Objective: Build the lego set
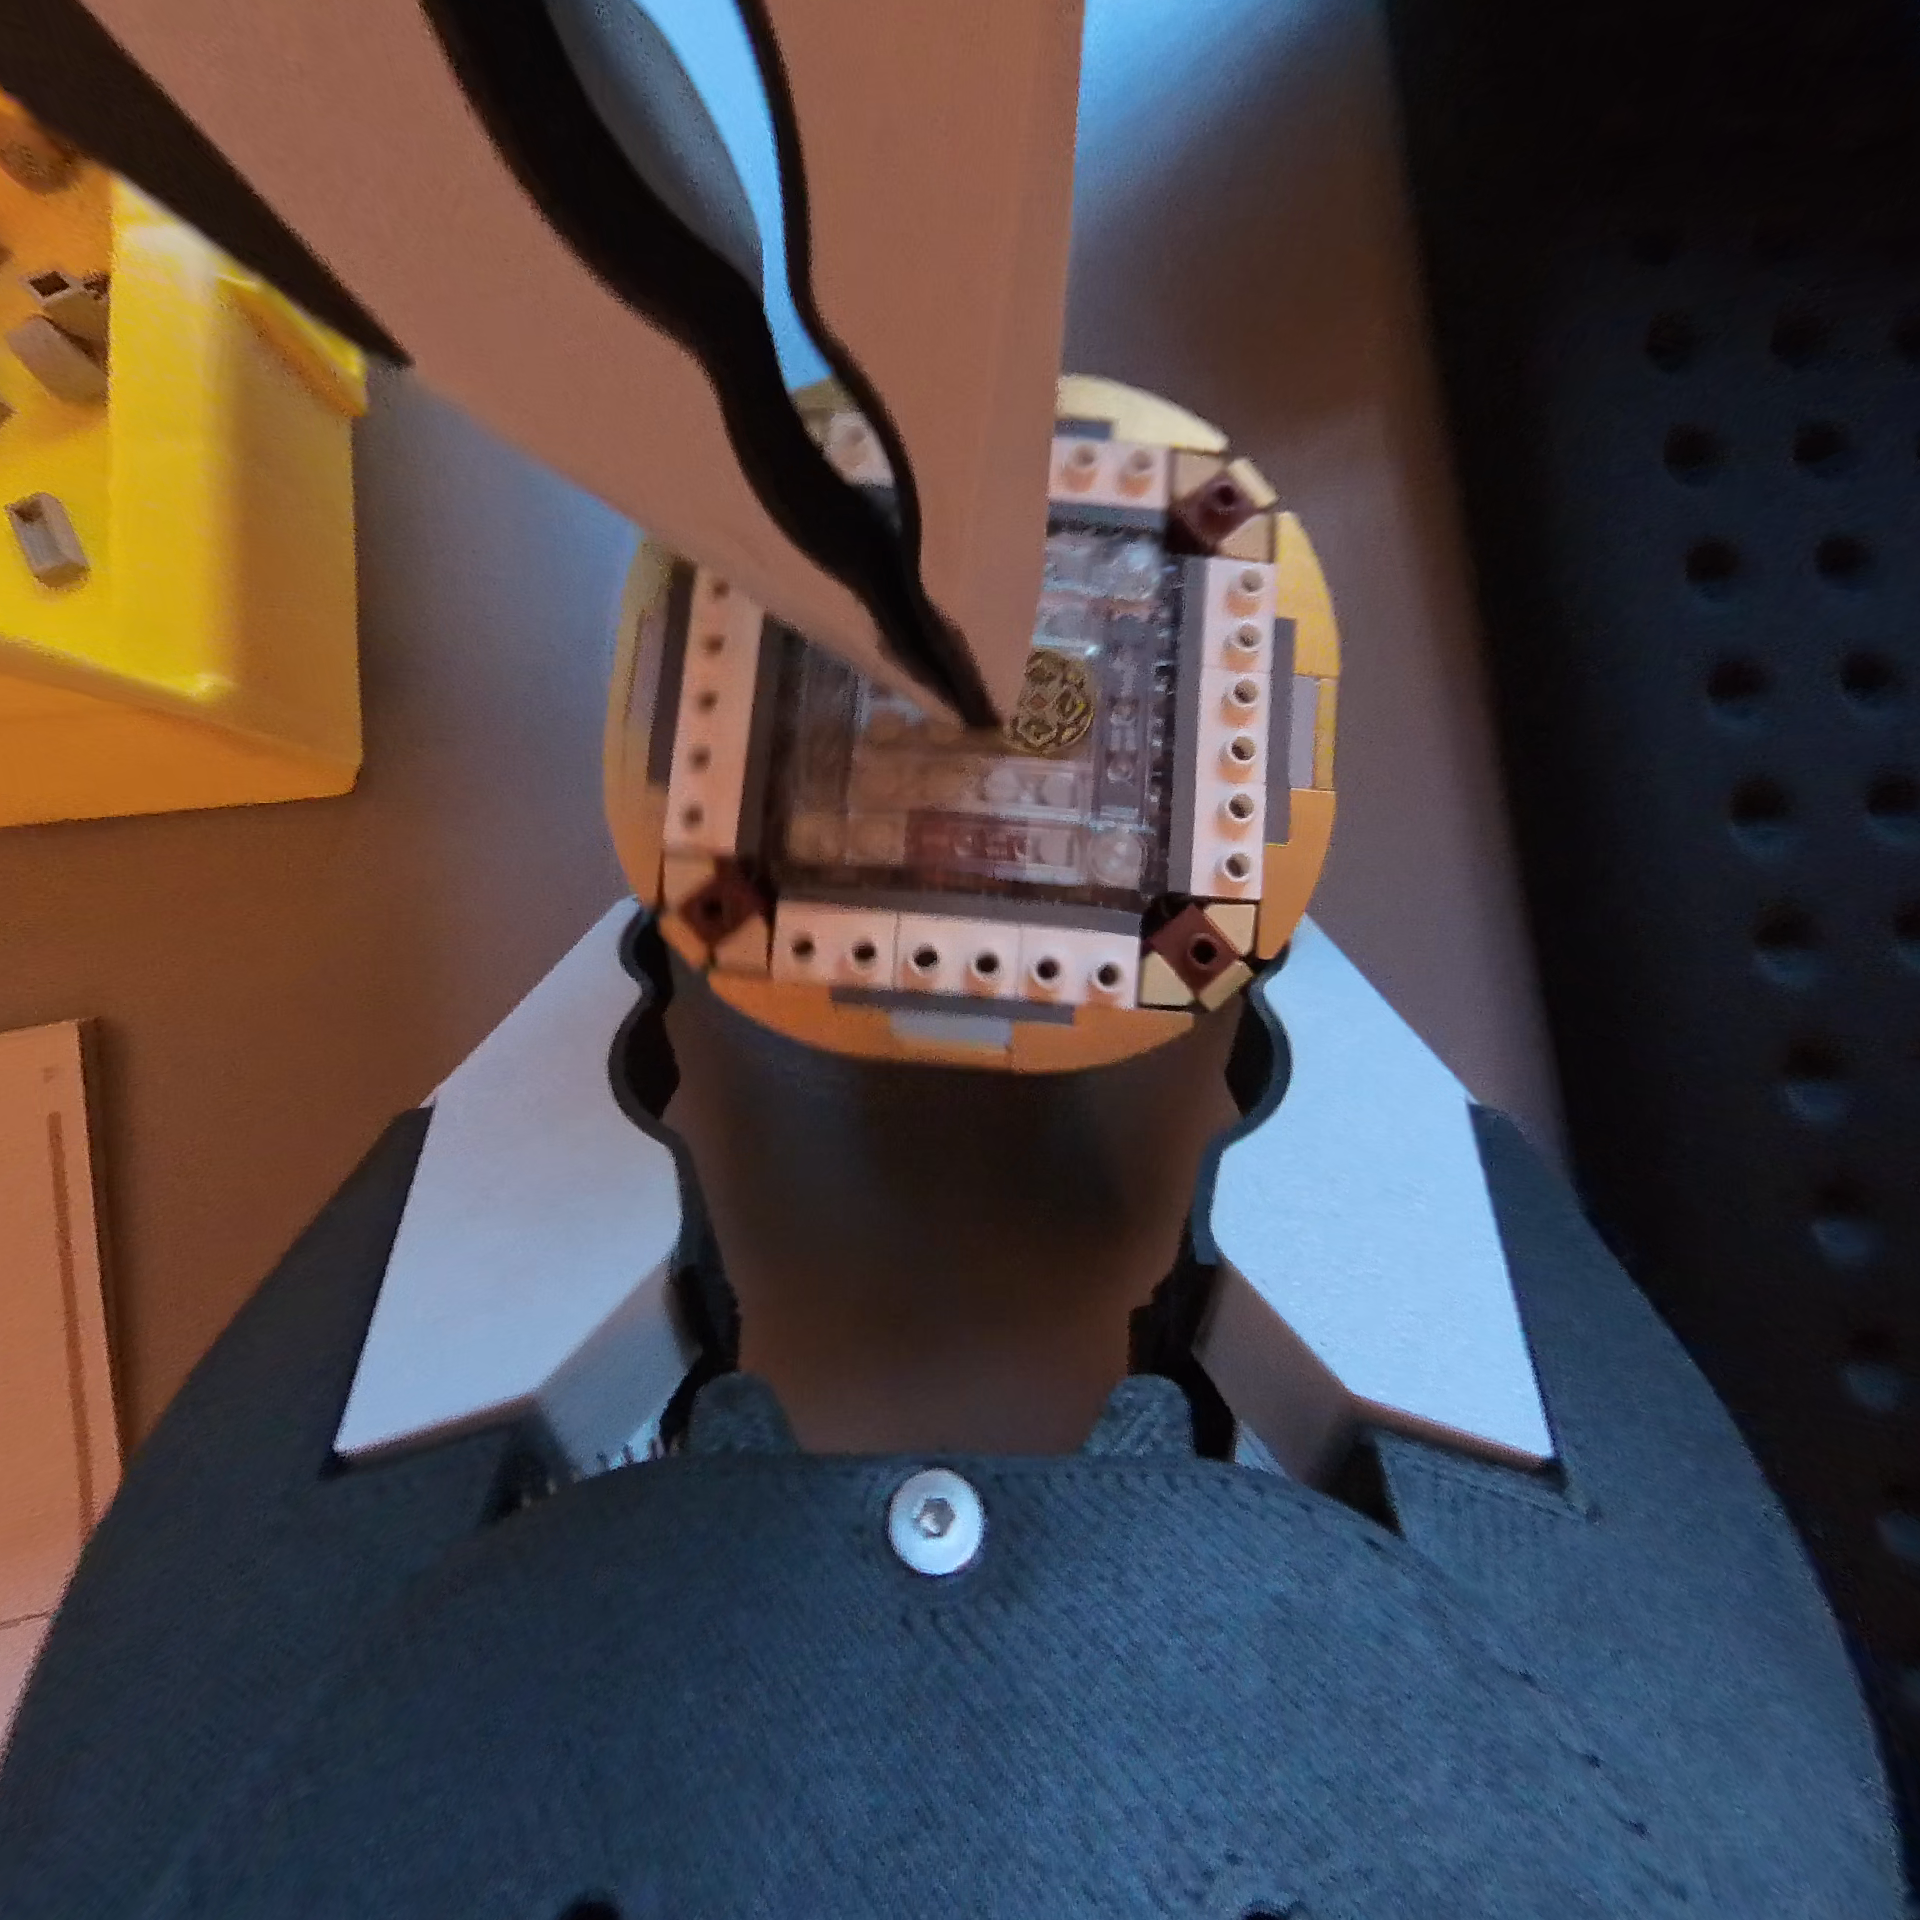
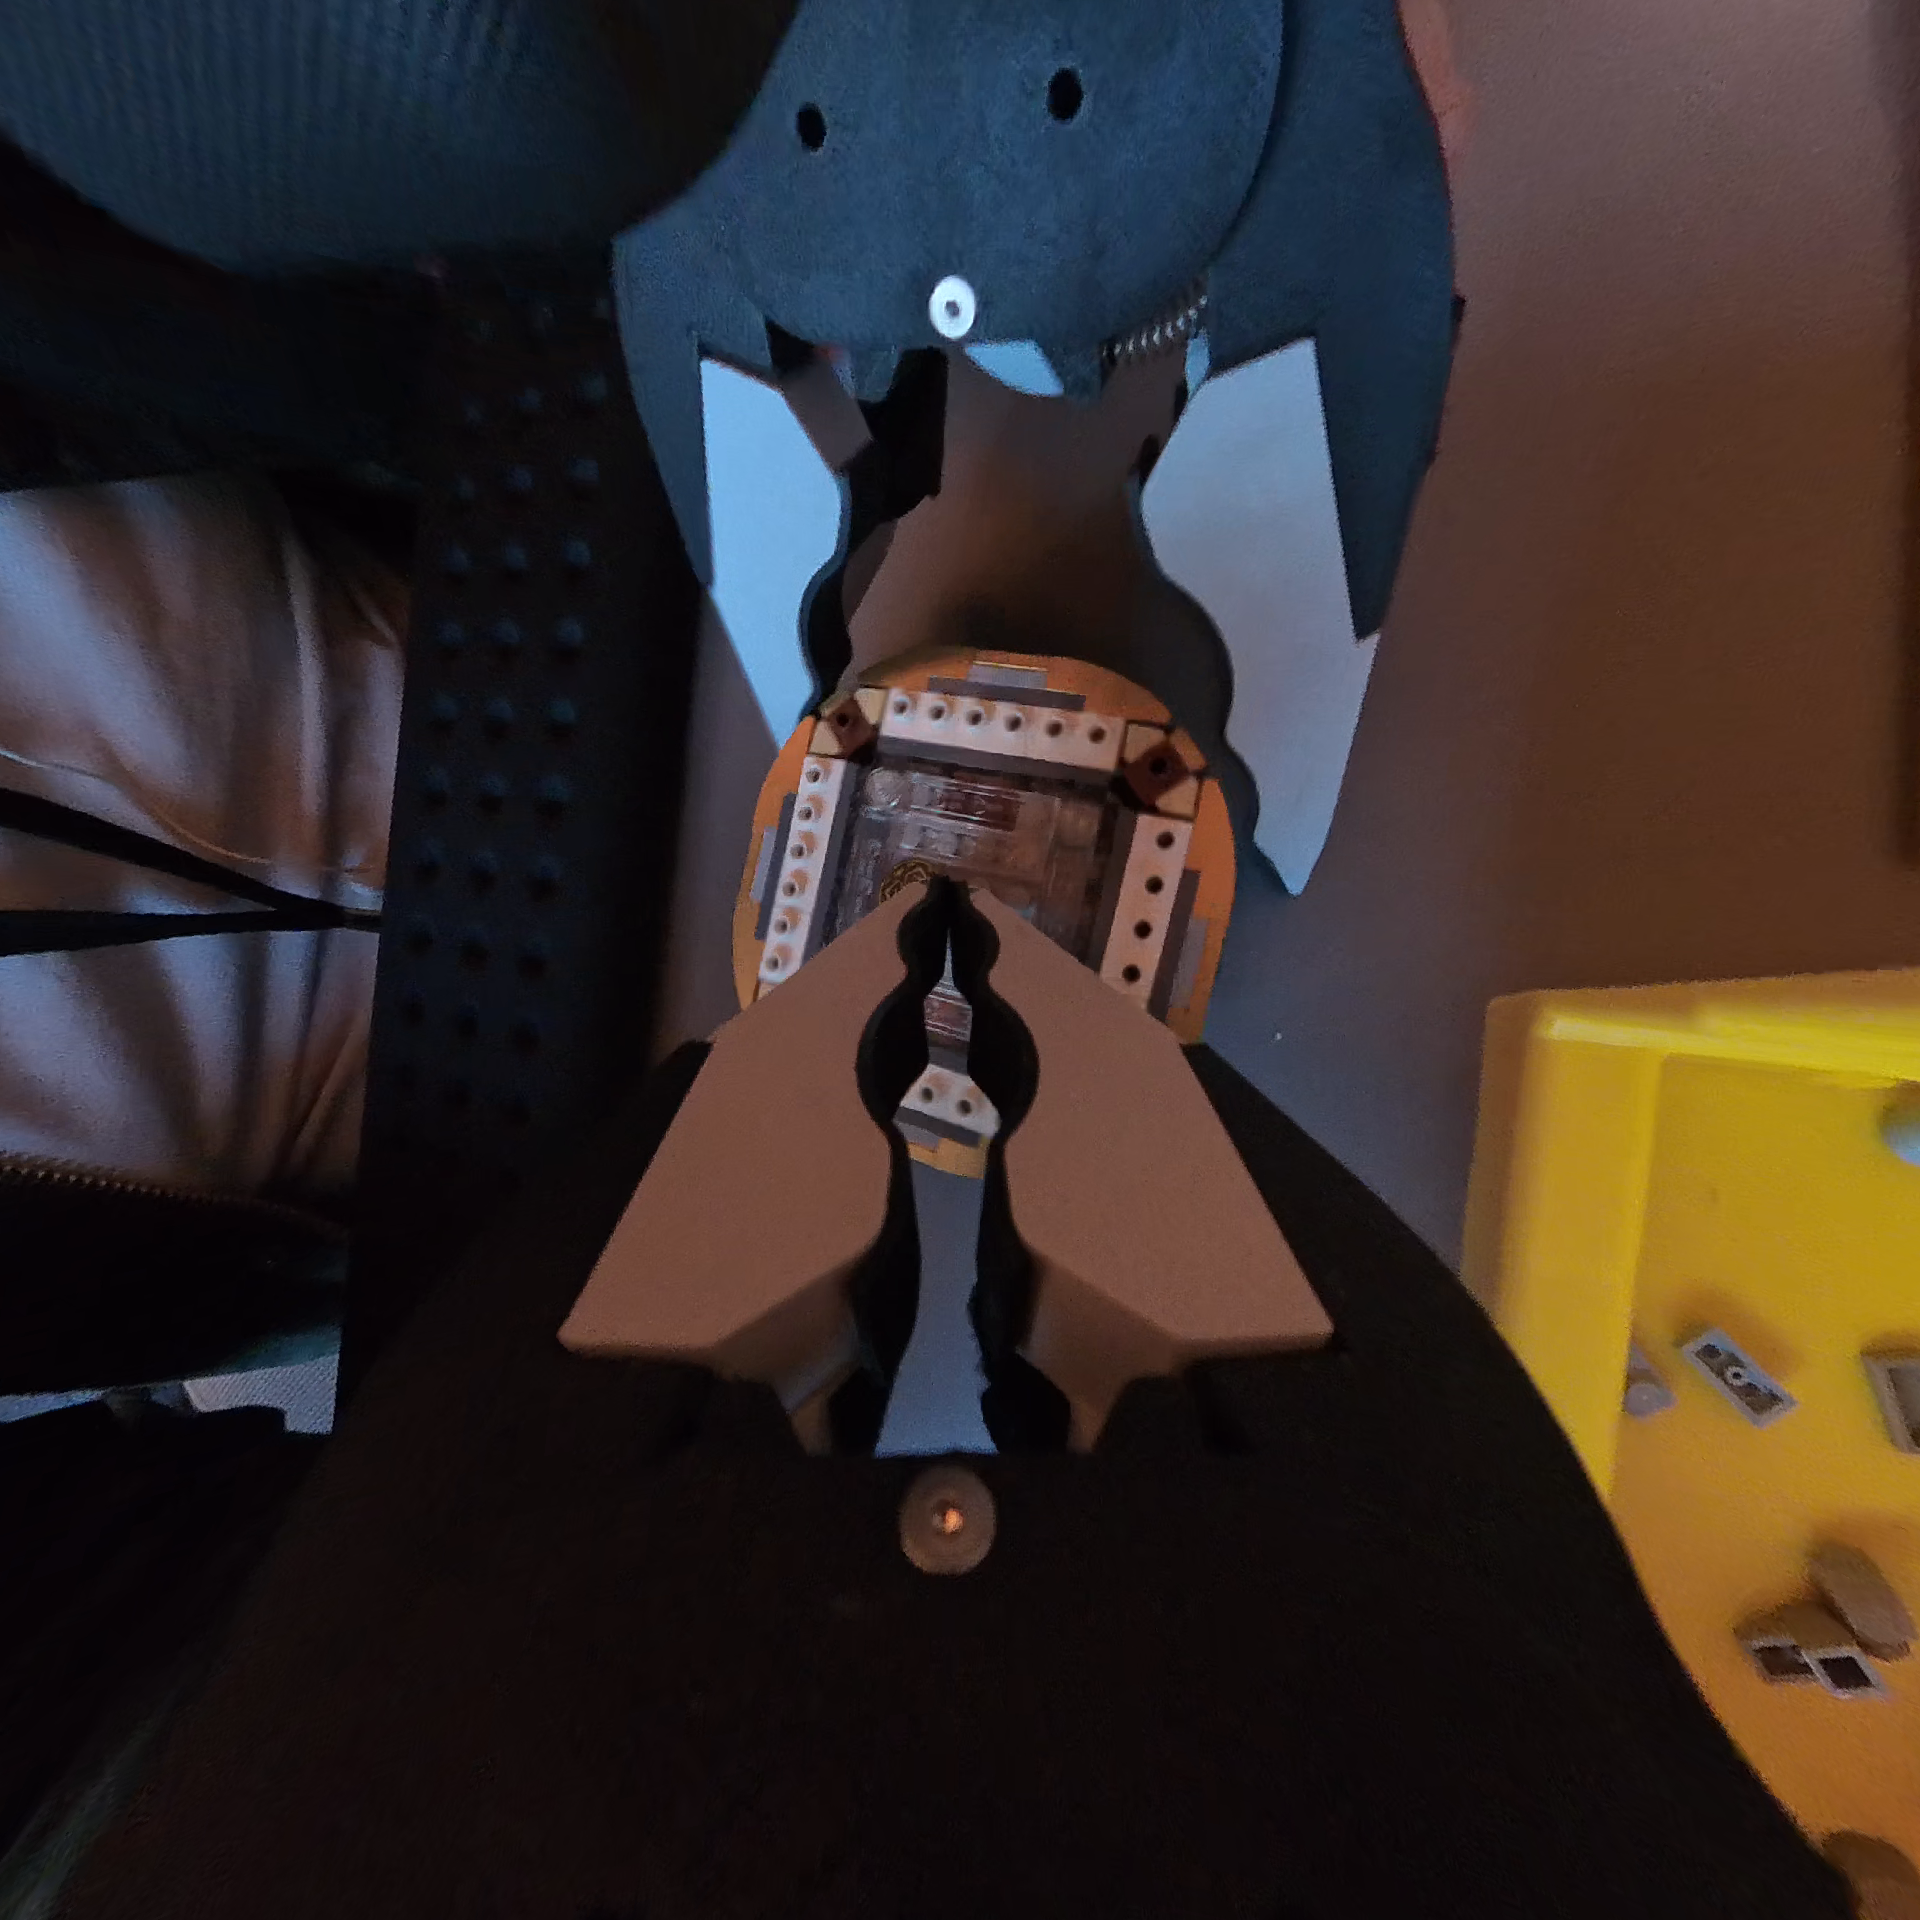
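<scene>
A round orange Lego model (image 1: 1304, 769) has a square frame of white studded bricks, dark red corner pieces and clear tiles in the middle. A gold patterned round tile (image 1: 1060, 701) sits near its centre. My left gripper (image 1: 951, 956) is shut on the model's near edge, one finger on each side. My right gripper (image 1: 982, 717) comes down from the far side, shut, with its tips on the clear middle beside the gold tile. I cannot tell whether it holds a small piece. In the right wrist view the right gripper (image 2: 945, 894) is over the model (image 2: 774, 831), and the left gripper (image 2: 1023, 686) flanks it from behind.
A yellow tray (image 1: 239, 582) with several small grey and tan pieces stands to the left; it also shows in the right wrist view (image 2: 1621, 1195). A black perforated surface (image 1: 1714, 727) lies to the right. A tan flat board (image 1: 52, 1299) is at the lower left. One gripper's finger ends stand about 4 cm off the other's.
</scene>
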Available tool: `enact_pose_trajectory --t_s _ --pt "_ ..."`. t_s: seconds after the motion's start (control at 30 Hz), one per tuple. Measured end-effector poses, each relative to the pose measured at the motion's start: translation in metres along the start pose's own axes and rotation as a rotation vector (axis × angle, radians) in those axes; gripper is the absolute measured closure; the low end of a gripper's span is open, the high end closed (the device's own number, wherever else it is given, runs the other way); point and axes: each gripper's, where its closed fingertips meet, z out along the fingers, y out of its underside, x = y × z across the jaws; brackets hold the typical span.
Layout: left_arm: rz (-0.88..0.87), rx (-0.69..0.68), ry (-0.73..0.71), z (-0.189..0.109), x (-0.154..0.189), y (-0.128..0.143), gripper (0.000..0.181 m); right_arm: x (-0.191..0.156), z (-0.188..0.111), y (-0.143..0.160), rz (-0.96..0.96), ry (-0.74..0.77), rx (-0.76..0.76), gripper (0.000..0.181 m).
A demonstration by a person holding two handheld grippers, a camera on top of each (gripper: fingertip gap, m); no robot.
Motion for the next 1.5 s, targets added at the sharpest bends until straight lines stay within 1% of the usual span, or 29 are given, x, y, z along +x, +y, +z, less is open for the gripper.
enact_pose_trajectory --t_s 0.07,0.13,0.27,0.37,0.47,0.57,0.67,0.73,0.9,0.97,1.1,1.5 --pt "0.016 0.003 -0.024 -0.001 -0.004 0.002 0.081 -0.003 -0.003 0.005 0.016 -0.032 -0.003 0.181" --pt "0.016 0.007 -0.025 -0.001 -0.005 0.002 0.084 -0.003 -0.003 0.008 0.037 -0.041 0.006 0.181" --pt "0.010 -0.017 -0.025 -0.001 -0.001 0.002 0.078 -0.005 -0.001 0.007 0.081 -0.060 0.022 0.181" --pt "-0.044 -0.011 0.031 -0.008 0.010 -0.002 0.079 -0.006 -0.001 0.007 0.114 -0.034 0.022 0.181" --pt "-0.046 0.033 -0.007 -0.015 0.007 -0.010 0.063 -0.006 -0.001 0.008 0.117 -0.004 0.033 0.181" --pt "-0.019 0.053 -0.051 -0.005 0.006 -0.017 0.053 -0.005 -0.001 0.007 0.111 0.017 0.032 0.181" --pt "0.004 0.079 -0.104 0.006 0.001 -0.030 0.052 -0.005 -0.001 0.007 0.113 0.041 0.025 0.181" --pt "-0.002 0.097 -0.072 0.012 0.005 -0.033 0.057 -0.005 -0.001 0.007 0.124 0.062 0.021 0.181" --pt "-0.005 0.115 -0.064 0.014 0.006 -0.036 0.057 -0.005 -0.002 0.009 0.168 0.111 0.005 0.181" --pt "-0.004 0.123 -0.059 0.014 0.006 -0.036 0.057 -0.005 -0.003 0.009 0.206 0.073 0.021 0.181" --pt "-0.002 0.126 -0.055 0.014 0.006 -0.035 0.057 -0.006 -0.003 0.008 0.285 -0.067 0.103 0.181" --pt "0.002 0.123 -0.049 0.014 0.008 -0.034 0.058 -0.008 -0.004 0.006 0.354 -0.218 0.193 0.181"
